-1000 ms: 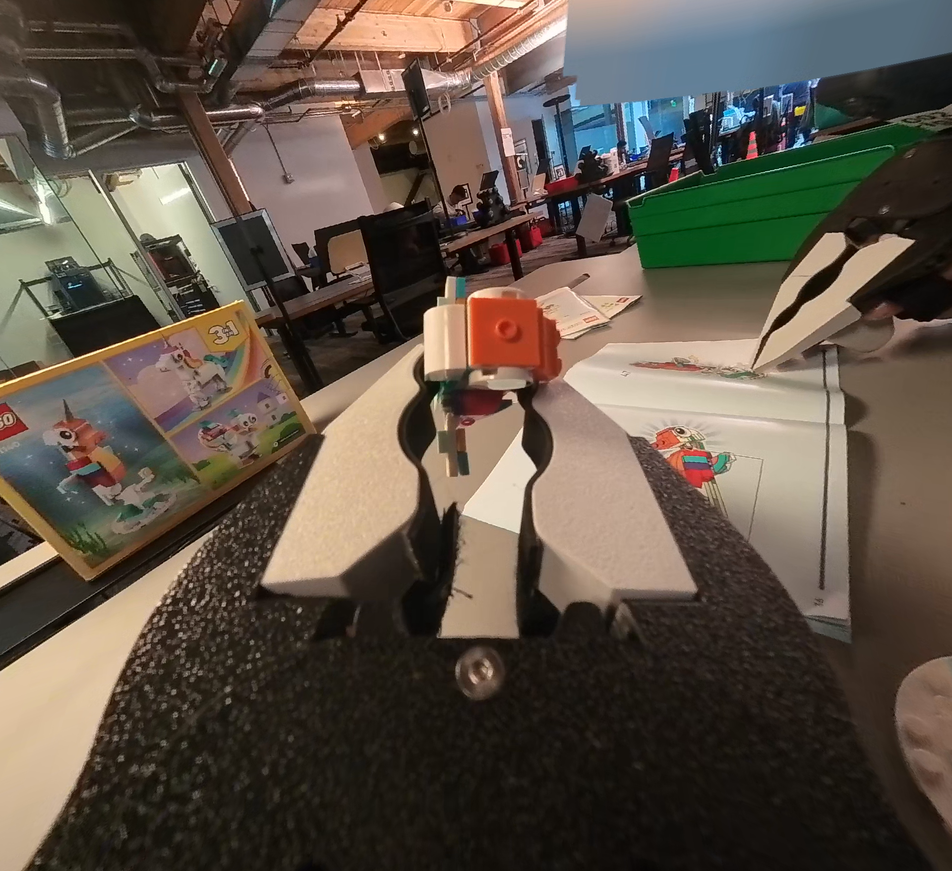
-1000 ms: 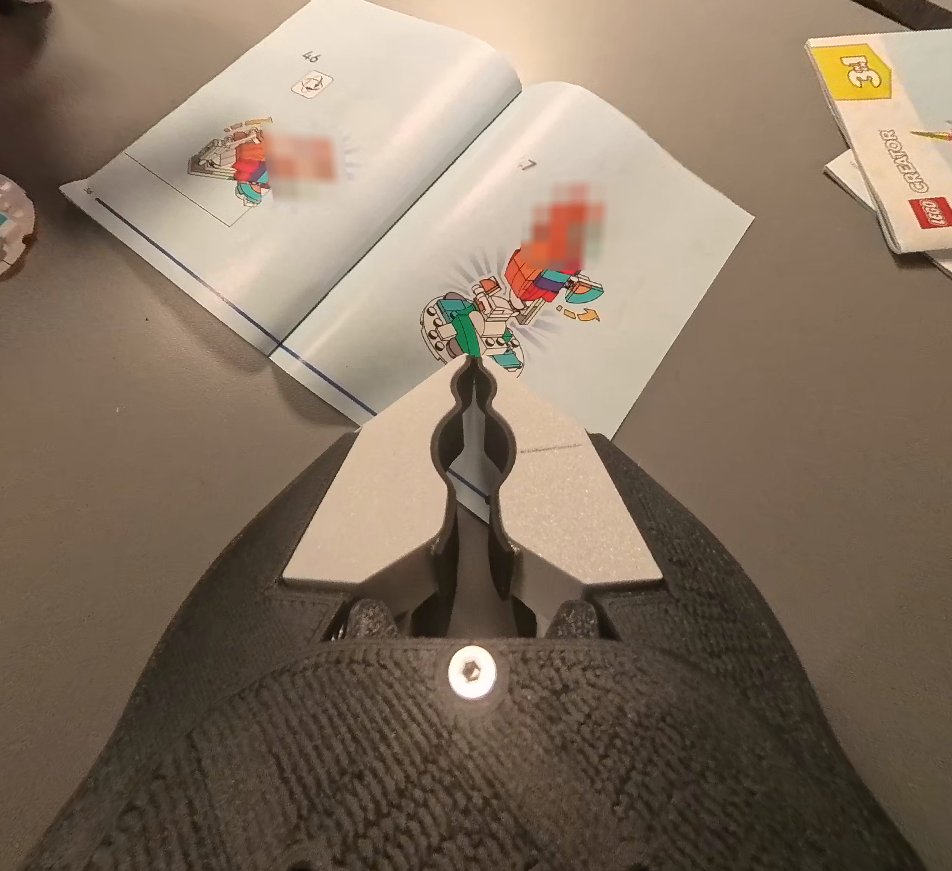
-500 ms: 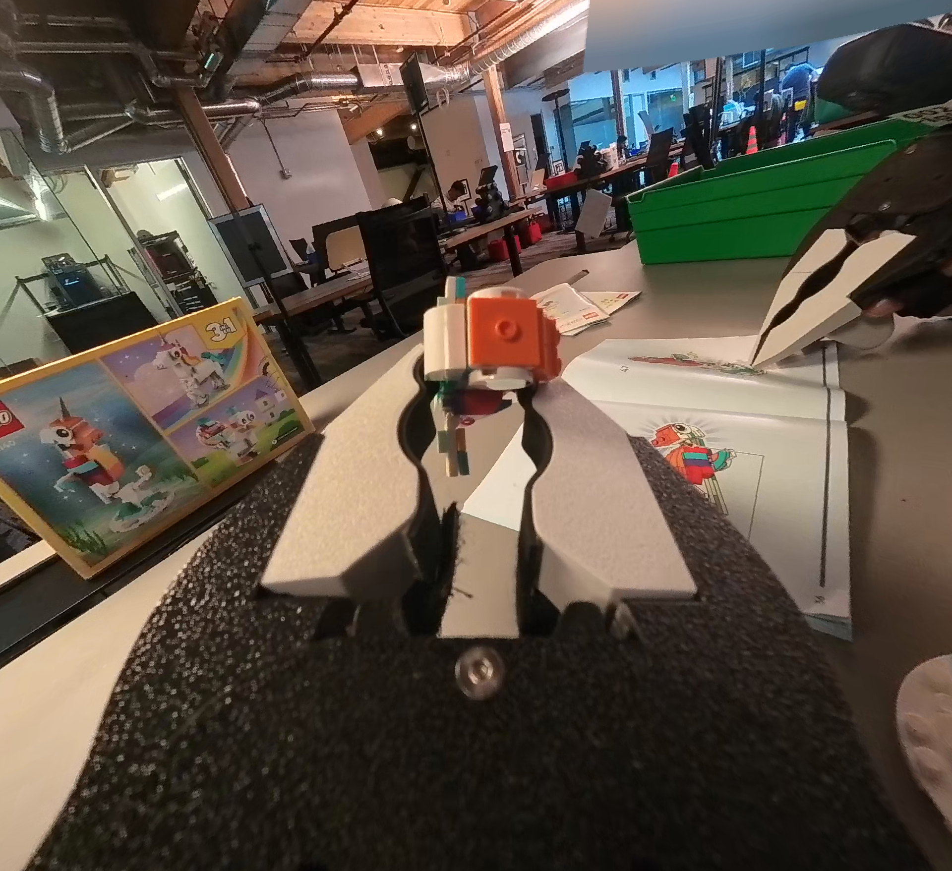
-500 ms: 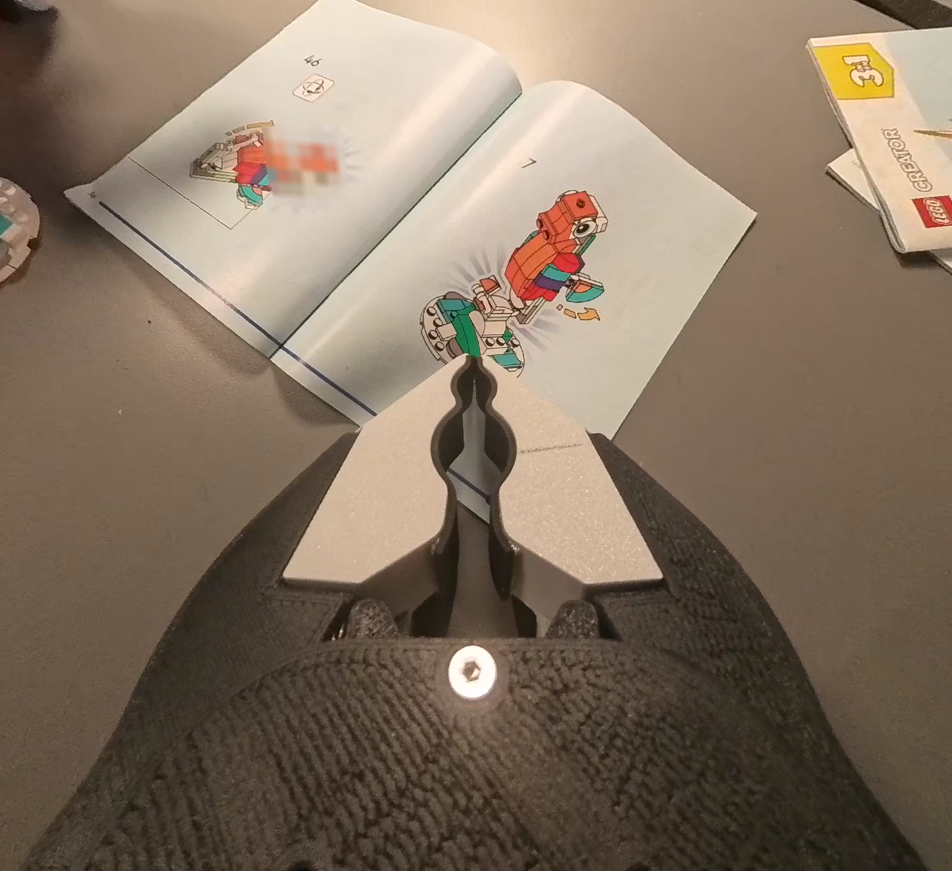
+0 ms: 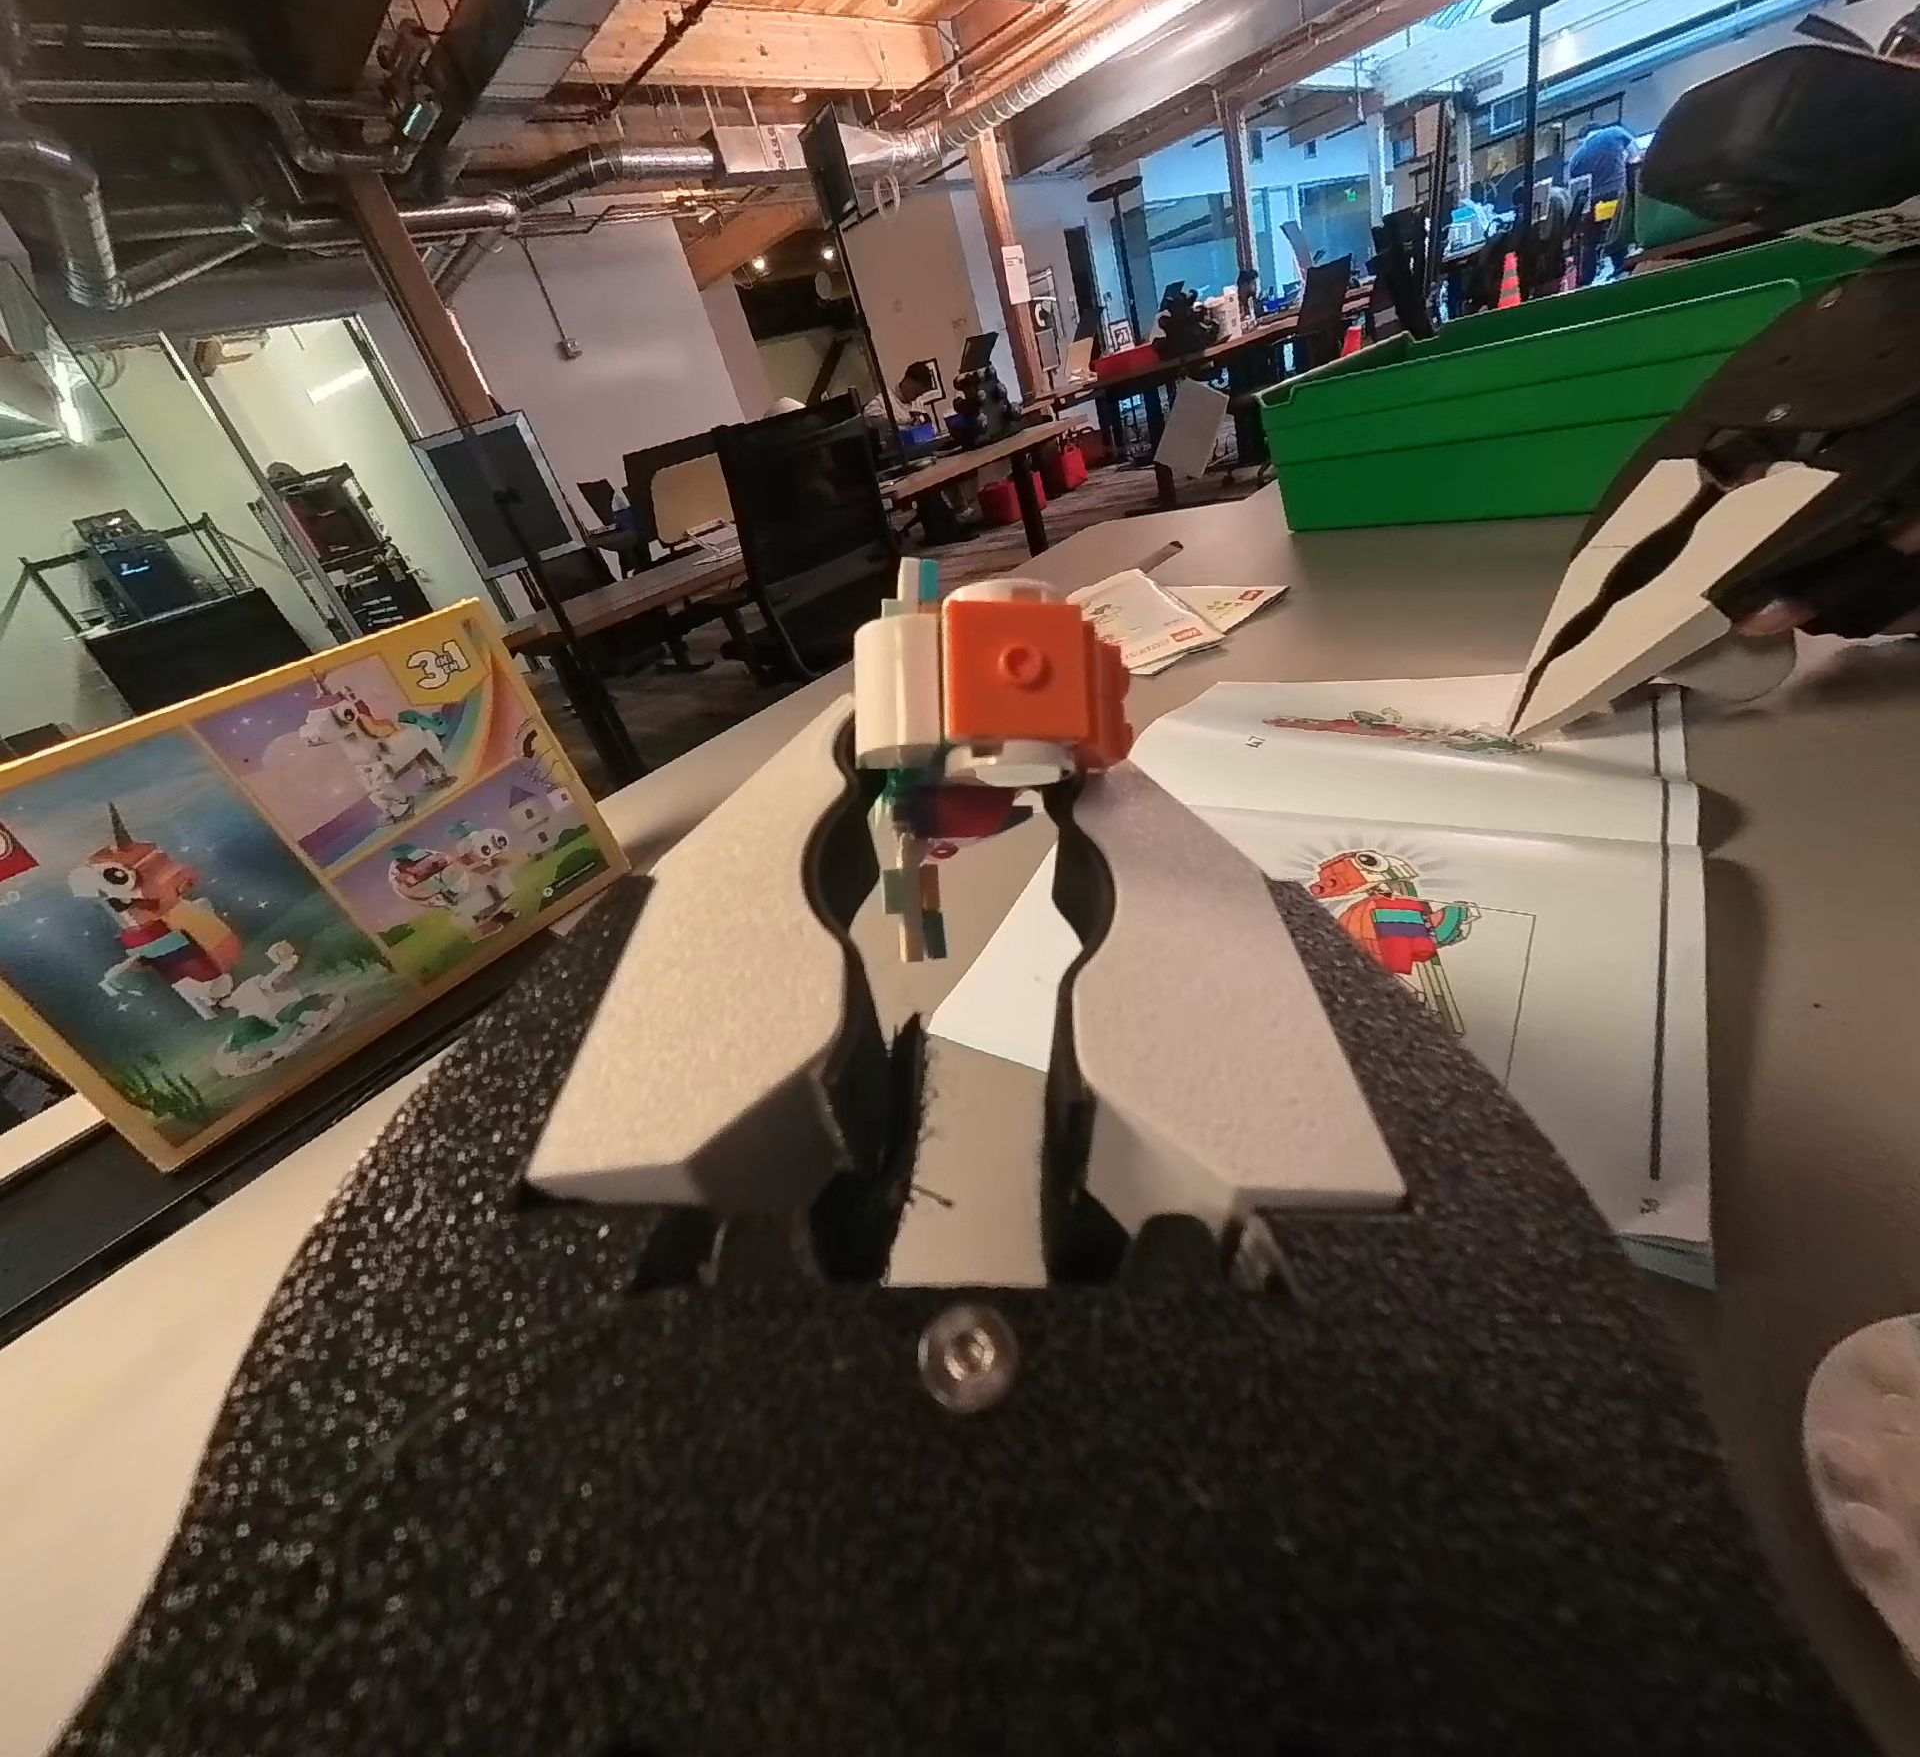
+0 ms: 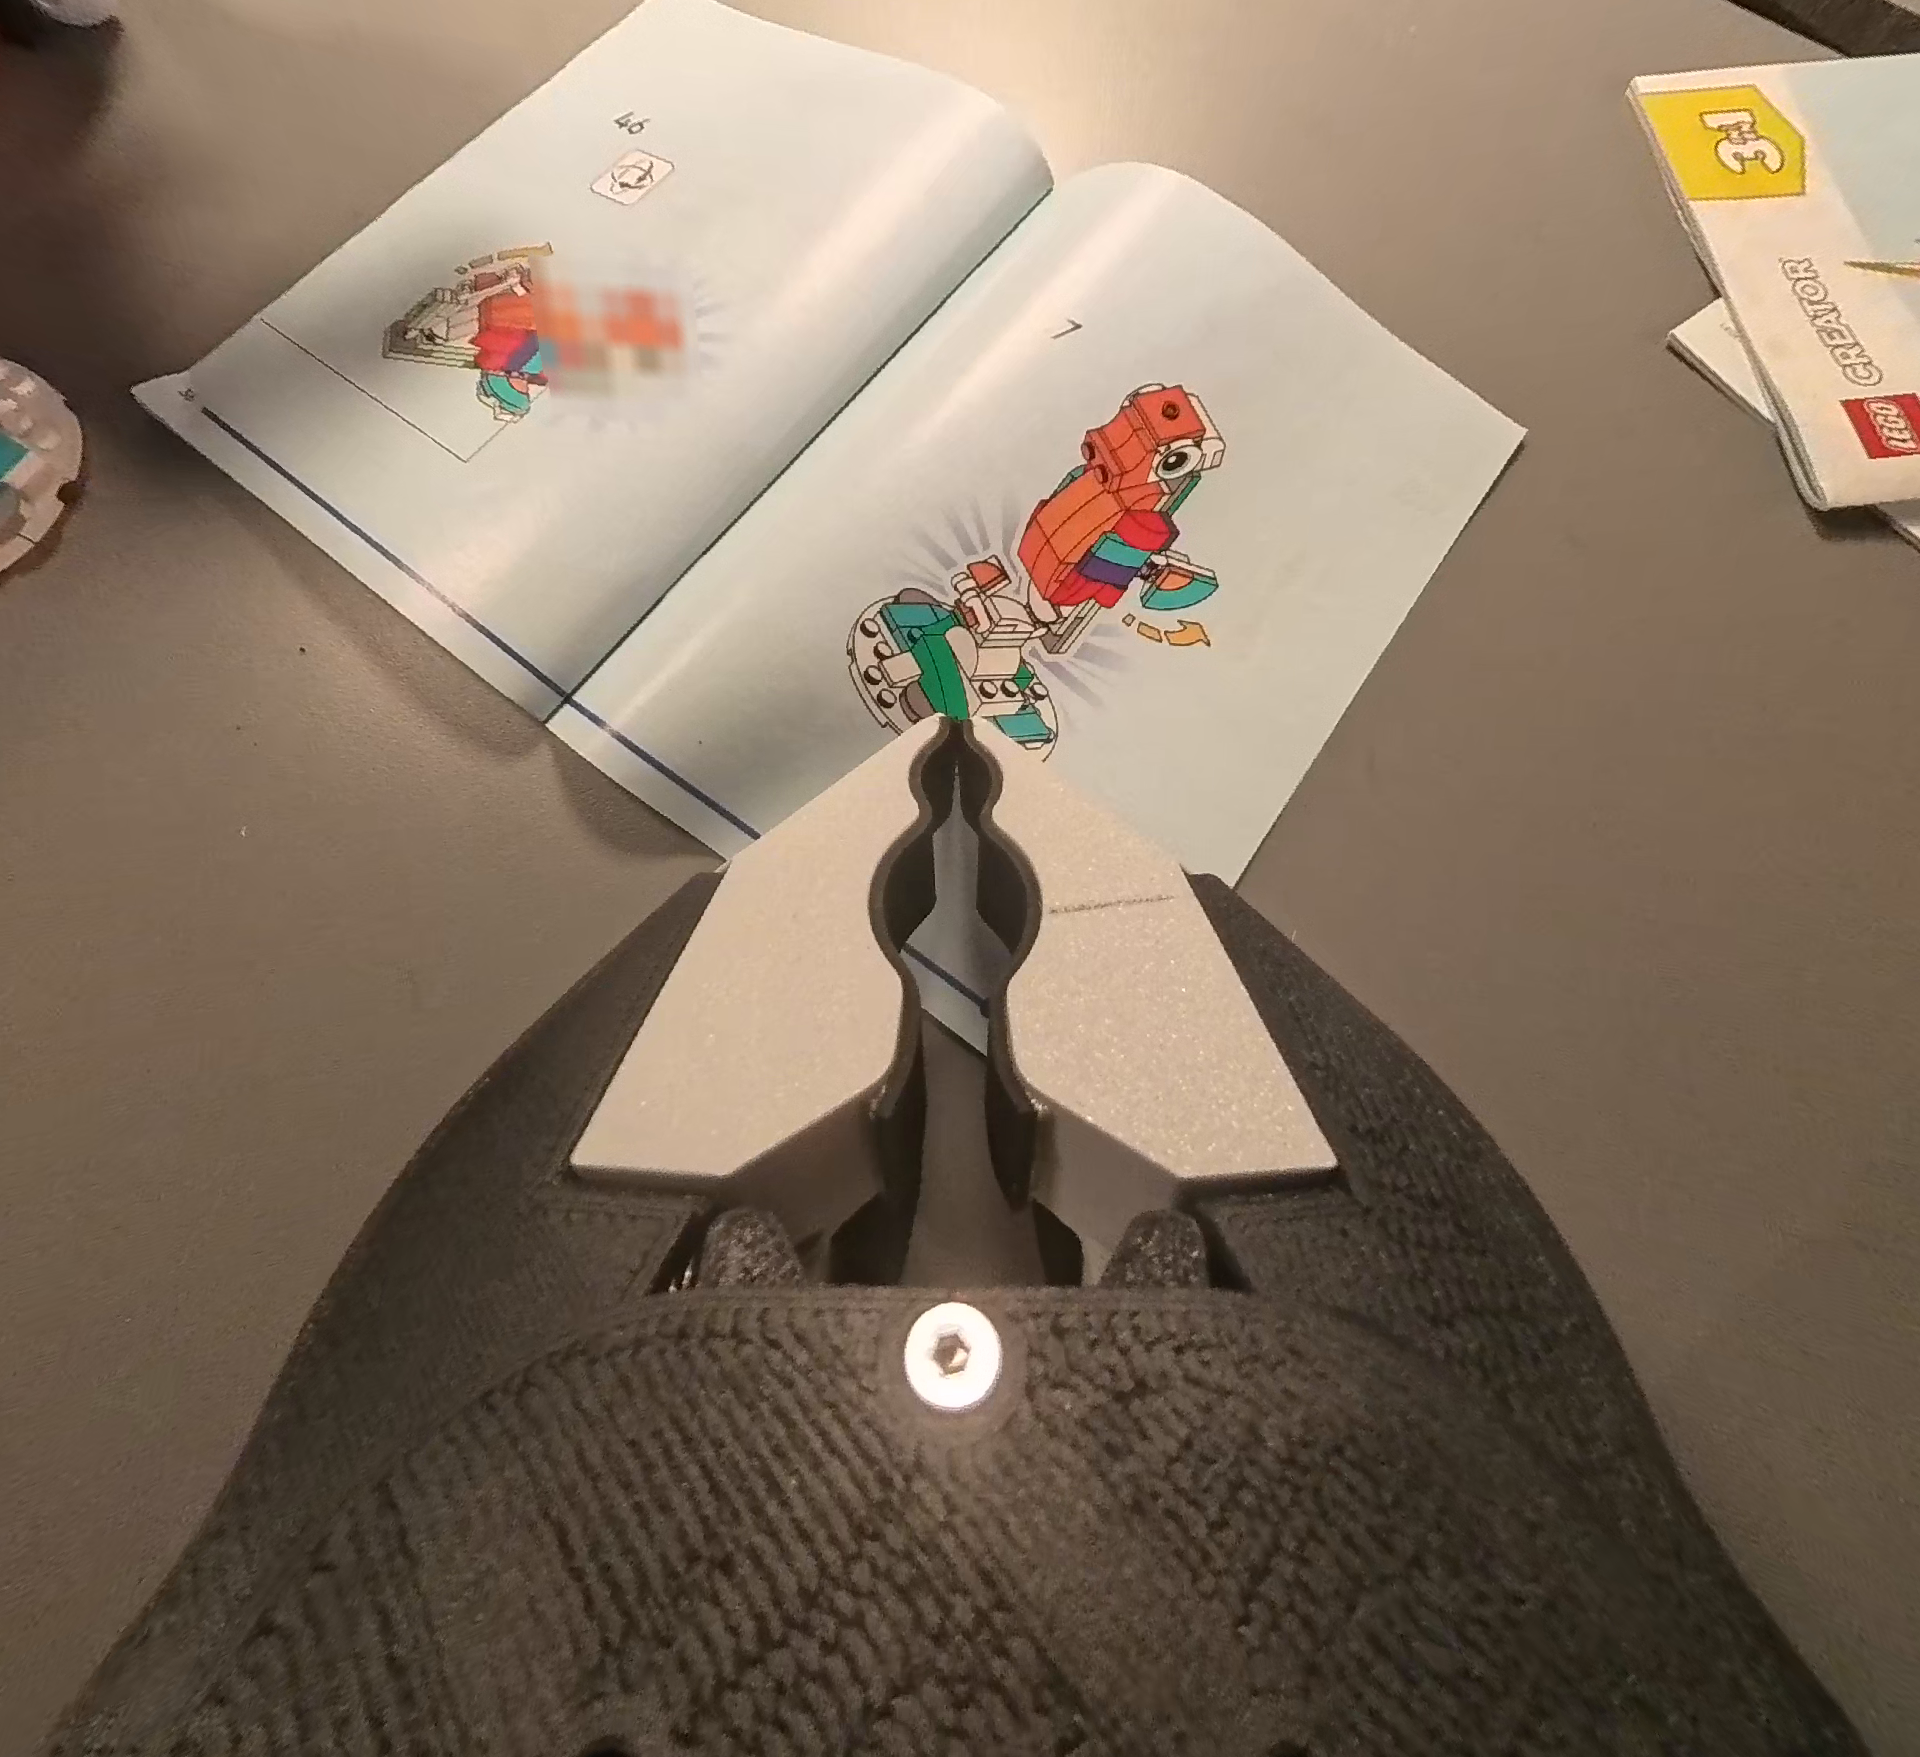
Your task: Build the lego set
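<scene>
My left tongs [image 5: 987, 762] grip the half-built orange model [image 5: 997, 689] at frame centre; right tongs [image 6: 954, 731] pinched empty over the booklet [image 6: 1039, 460]; base unattached

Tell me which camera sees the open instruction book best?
The right wrist view: the instruction book lies open, both pages facing the camera. The left wrist view shows it only slantwise, partly hidden behind the left tool.

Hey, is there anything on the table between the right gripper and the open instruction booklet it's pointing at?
Nothing visible. The right gripper, shut and empty, has its tips right over the open booklet.
</scene>
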The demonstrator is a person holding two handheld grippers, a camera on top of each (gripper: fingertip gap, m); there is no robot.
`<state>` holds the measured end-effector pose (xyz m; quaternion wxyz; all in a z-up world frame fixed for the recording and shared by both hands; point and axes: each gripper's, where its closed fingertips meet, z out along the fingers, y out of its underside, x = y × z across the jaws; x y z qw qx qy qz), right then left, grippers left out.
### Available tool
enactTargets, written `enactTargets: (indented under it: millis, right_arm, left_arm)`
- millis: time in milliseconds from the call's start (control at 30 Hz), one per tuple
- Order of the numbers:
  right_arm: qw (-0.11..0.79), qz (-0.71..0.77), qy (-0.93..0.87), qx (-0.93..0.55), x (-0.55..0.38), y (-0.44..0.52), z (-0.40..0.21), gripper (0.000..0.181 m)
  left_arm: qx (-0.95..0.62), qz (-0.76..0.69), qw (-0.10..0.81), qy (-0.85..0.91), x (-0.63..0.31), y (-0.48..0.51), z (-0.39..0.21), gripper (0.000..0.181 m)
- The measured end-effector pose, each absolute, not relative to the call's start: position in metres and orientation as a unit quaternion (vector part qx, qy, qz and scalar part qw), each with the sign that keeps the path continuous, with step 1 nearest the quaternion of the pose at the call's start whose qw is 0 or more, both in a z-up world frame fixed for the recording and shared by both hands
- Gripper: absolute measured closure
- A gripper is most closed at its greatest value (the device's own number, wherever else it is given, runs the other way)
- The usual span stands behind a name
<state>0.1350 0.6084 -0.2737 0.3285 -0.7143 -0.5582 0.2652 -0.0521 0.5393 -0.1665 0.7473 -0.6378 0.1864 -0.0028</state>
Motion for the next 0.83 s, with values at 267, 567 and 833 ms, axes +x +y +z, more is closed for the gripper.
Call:
enactTargets:
  millis: [267, 567, 833]
  right_arm:
    - [0.328, 0.265, -0.558, -0.714, 0.135, 0.609, -0.274, 0.181]
    - [0.329, 0.265, -0.559, -0.714, 0.135, 0.609, -0.274, 0.181]
    - [0.329, 0.265, -0.559, -0.714, 0.135, 0.609, -0.274, 0.181]
  left_arm:
    - [-0.638, -0.004, 0.747, 0.187, -0.052, 0.539, -0.167, 0.154]
    - [-0.637, -0.005, 0.748, 0.187, -0.052, 0.539, -0.166, 0.154]
    - [-0.593, -0.112, 0.776, 0.184, -0.04, 0.524, -0.149, 0.154]
